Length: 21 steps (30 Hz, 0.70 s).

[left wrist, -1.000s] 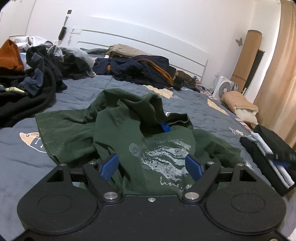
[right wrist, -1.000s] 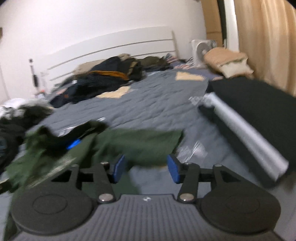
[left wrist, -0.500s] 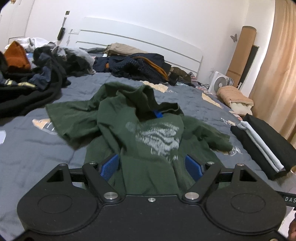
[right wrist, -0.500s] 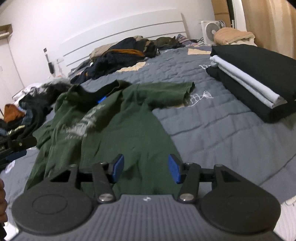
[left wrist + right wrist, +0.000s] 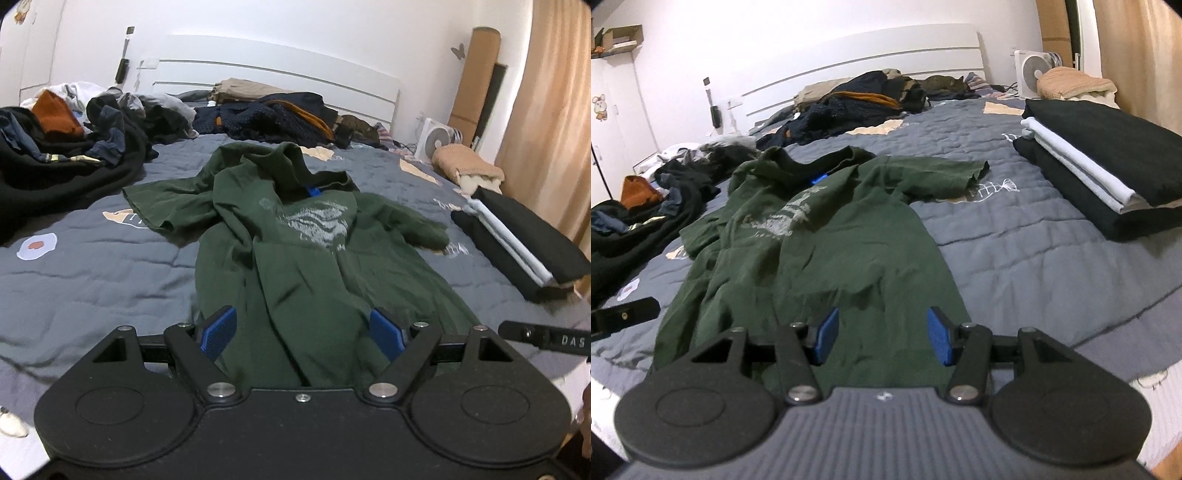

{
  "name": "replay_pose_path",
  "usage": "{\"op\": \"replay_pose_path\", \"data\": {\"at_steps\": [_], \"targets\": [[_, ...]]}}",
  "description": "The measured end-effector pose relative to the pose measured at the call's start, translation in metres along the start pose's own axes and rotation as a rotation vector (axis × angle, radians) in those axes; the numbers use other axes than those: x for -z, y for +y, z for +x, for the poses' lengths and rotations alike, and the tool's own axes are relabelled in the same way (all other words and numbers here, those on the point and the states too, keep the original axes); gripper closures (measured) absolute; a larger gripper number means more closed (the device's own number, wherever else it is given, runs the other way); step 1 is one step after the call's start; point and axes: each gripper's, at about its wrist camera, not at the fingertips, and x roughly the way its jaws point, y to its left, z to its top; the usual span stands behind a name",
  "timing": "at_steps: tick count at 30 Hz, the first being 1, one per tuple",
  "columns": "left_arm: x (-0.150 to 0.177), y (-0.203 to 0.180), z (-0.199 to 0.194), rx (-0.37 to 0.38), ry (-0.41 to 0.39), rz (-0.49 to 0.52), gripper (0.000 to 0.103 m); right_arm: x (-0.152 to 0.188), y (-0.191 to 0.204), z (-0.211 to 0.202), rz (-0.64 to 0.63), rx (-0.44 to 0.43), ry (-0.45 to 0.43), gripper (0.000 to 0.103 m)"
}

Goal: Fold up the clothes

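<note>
A second ago the green T-shirt [image 5: 295,258] lay bunched close in front of the left hand-held gripper [image 5: 303,330]; now it stretches out long ahead of it, hem between the open blue pads, collar far off. The right hand-held gripper [image 5: 882,334] has swung from facing the folded stack [image 5: 1108,173] and bare quilt to facing the shirt (its view was blurred then, sharp now), with the hem now between its parted pads. Its tip now shows at the right of the left gripper's view.
</note>
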Motion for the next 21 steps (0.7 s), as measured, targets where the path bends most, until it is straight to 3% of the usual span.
{"op": "replay_pose_path", "data": {"at_steps": [4, 11, 14, 16, 21], "targets": [[0.013, -0.007, -0.013, -0.006, 0.020, 0.076, 0.024, 0.009, -0.001, -0.009, -0.025, 0.002, 0.031, 0.051], [0.031, -0.007, -0.020, -0.039, 0.086, 0.135, 0.024, 0.021, -0.015, -0.014, 0.041, 0.076, 0.099, 0.051], [0.037, 0.008, -0.023, -0.069, 0.121, 0.086, 0.027, 0.026, -0.021, -0.013, 0.049, 0.124, 0.120, 0.051], [0.040, 0.020, -0.024, -0.078, 0.152, 0.029, 0.035, 0.029, -0.024, -0.012, 0.067, 0.141, 0.130, 0.051], [0.046, 0.048, -0.029, -0.058, 0.188, -0.104, 0.047, 0.033, -0.031, -0.008, 0.130, 0.160, 0.150, 0.051]]}}
